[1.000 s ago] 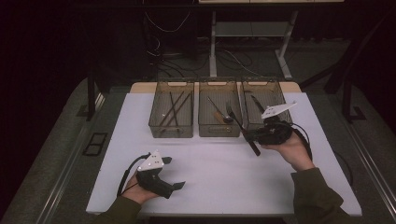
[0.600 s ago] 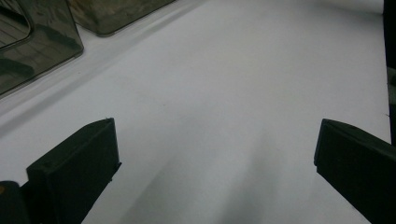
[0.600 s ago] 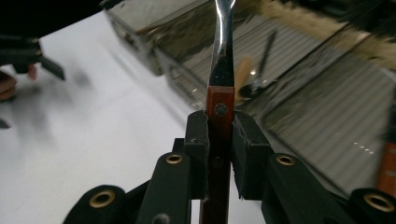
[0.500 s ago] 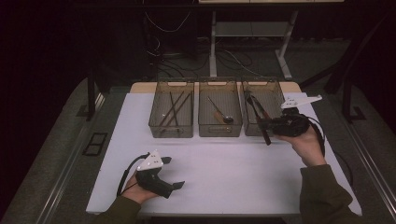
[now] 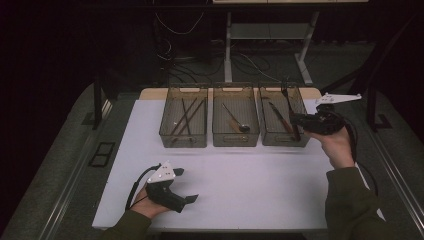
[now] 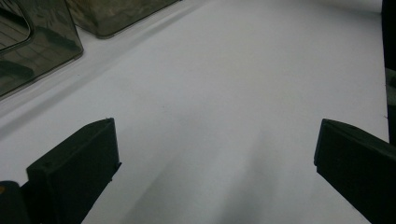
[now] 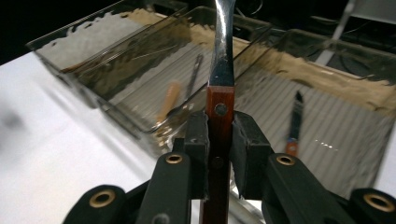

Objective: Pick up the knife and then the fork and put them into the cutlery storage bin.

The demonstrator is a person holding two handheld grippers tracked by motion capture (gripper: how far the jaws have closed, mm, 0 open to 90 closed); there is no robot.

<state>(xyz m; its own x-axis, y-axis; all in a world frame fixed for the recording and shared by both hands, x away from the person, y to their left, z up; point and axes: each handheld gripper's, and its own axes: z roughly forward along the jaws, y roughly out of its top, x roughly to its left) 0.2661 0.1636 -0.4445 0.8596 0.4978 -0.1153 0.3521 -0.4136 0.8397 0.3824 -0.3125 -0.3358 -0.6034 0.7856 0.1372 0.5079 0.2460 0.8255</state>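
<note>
The right gripper point(image 7: 219, 140) has both pads pressed against the red-brown handle of a knife point(image 7: 220, 74), whose steel blade points away from it. In the high view this gripper point(image 5: 300, 120) sits at the right bin's point(image 5: 263, 139) outer edge, with the knife above a second knife point(image 5: 278, 117) lying inside. The left gripper point(image 5: 187, 200) rests on the white table point(image 5: 260, 190), jaws spread wide around nothing; open surface lies between it and the bins. No legible writing is visible.
</note>
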